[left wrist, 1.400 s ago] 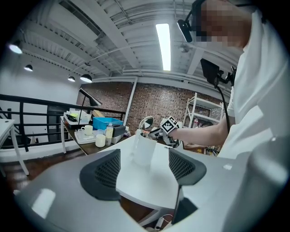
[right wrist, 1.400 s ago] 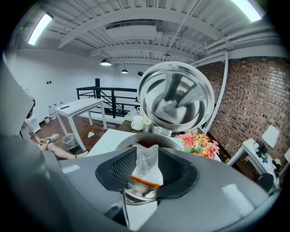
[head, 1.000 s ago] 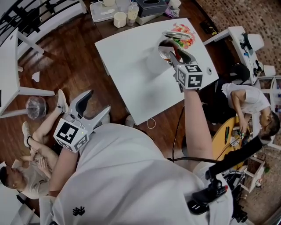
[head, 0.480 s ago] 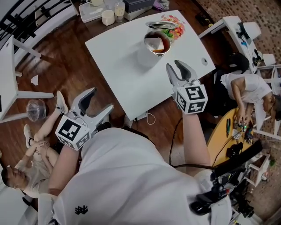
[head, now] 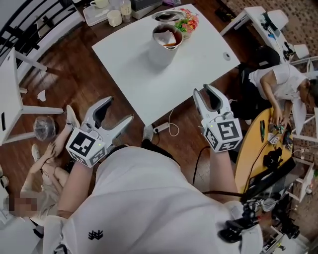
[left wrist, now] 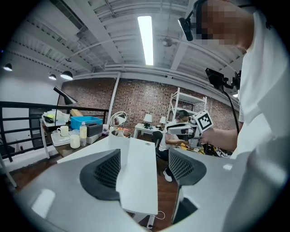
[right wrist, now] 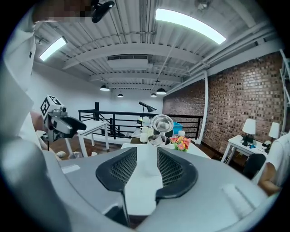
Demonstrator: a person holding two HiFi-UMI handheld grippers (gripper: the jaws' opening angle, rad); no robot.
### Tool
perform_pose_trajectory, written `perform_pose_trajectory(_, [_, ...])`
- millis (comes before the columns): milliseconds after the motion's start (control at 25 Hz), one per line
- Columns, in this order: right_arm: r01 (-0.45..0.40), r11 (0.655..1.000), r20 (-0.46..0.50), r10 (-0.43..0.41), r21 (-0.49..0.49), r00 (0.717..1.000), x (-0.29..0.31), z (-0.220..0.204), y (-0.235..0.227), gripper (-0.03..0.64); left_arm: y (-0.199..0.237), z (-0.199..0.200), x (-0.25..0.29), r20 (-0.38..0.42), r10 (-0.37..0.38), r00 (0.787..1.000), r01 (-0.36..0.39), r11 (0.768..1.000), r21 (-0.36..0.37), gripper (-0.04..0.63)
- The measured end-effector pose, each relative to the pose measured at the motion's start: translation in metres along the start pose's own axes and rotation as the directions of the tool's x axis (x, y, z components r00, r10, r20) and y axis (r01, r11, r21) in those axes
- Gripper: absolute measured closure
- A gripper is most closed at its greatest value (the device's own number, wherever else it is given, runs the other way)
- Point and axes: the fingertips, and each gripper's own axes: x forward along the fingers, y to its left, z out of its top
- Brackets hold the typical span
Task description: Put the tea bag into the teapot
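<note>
A white teapot (head: 164,47) stands on the far part of the white table (head: 198,64), its metal lid (head: 168,16) swung open behind it. A pale tea bag (head: 168,35) lies inside, in brownish liquid. My right gripper (head: 204,90) hovers off the table's near edge, well short of the pot; its jaws are opening with nothing between them. In the right gripper view the teapot (right wrist: 157,140) and its lid (right wrist: 162,123) show far ahead of the jaws. My left gripper (head: 118,110) is open and empty over the floor, left of the table.
Colourful flowers (head: 186,22) sit beside the pot. A small round thing (head: 227,56) lies on the table's right side. A tray with cups (head: 102,12) stands on a dark table behind. A cable (head: 166,128) lies on the floor. A person (head: 278,79) sits at right.
My right gripper has drawn back from the teapot's mouth to off the table's near edge. The tea bag now shows inside the pot. The left gripper has barely moved.
</note>
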Motion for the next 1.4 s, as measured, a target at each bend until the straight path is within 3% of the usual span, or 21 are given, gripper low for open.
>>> perform_pose_trajectory(320, [0.059, 0.998, 0.011, -0.059, 0.007, 0.998, -0.091, 0.003, 0.072, 0.480, -0.023, -0.007, -0.071, 0.050, -0.059, 0.997, 0.058, 0.998, 0.009, 0.262])
perform_pose_trajectory(760, [0.050, 0.998, 0.029, -0.051, 0.045, 0.998, -0.156, -0.018, 0.183, 0.463, -0.035, -0.062, -0.169, 0.029, -0.078, 0.997, 0.079, 0.997, -0.015, 0.262])
perform_pose_trajectory(1400, [0.057, 0.998, 0.027, -0.058, 0.005, 0.998, -0.181, -0.017, 0.218, 0.471, -0.049, -0.074, -0.216, 0.065, -0.065, 0.996, 0.067, 0.997, -0.024, 0.262])
